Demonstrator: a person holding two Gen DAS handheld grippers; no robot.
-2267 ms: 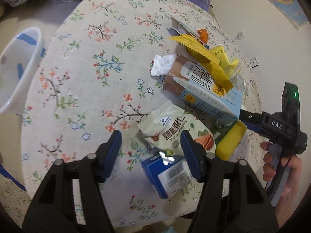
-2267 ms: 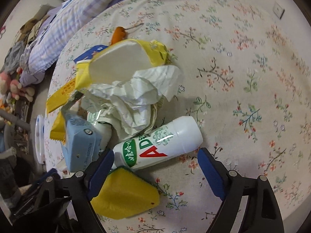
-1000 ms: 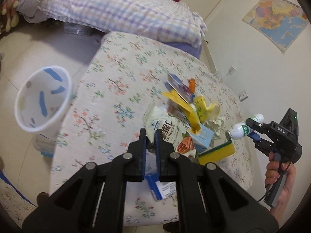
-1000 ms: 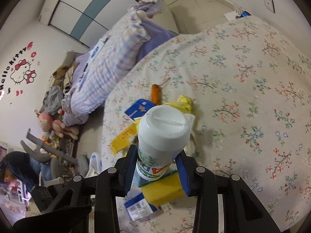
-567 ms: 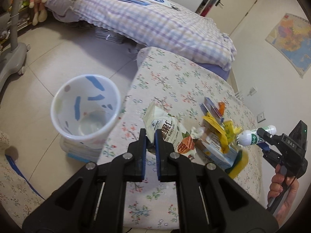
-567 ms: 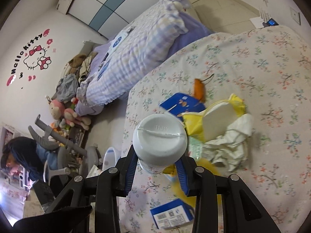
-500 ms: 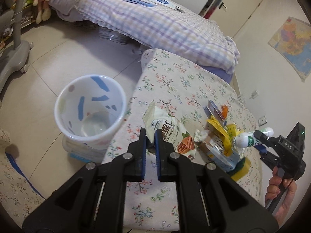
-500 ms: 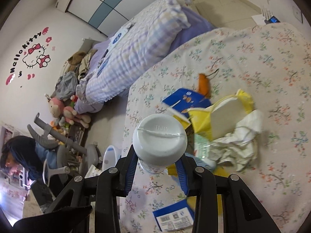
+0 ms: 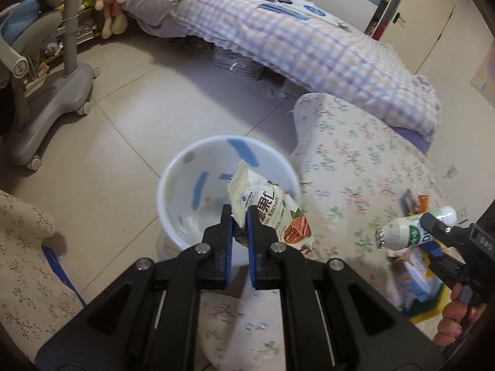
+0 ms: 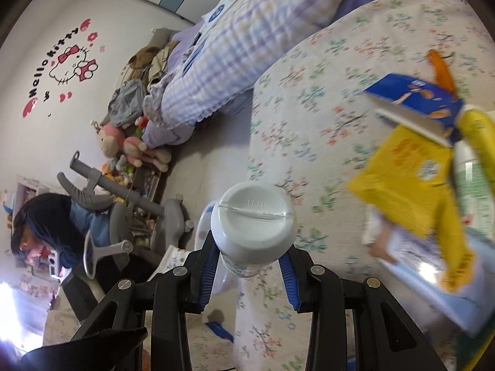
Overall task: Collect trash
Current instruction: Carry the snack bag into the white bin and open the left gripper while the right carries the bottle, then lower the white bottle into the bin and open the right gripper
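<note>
- Bedroom floor of pale tiles, checked bed [image 9: 309, 31] behind, round table under a floral tablecloth [image 9: 355, 160] at right; white bin with blue marks [image 9: 185, 191] on the floor just beside the table edge.
- Left gripper [image 9: 239, 216] pinched tight on one corner of a nut snack packet [image 9: 269, 210]; packet sticks up and to the right from the jaws, hanging over the bin's near-right rim, partly over the opening.
- Right gripper [image 10: 247, 256] clamped across the body of a white drink bottle [image 10: 253, 216], base toward the camera, long axis along the fingers. In left wrist view, bottle [image 9: 411, 232] over the table, well right of the bin, neck pointing toward it.
- Judged: left hand nearer the bin, so packet drops first; bin lies below and slightly left of the packet. Small shift left before release advisable, else packet may catch the rim.
- More trash left on the table: yellow wrapper [image 10: 411, 179], blue carton [image 10: 417, 95].
</note>
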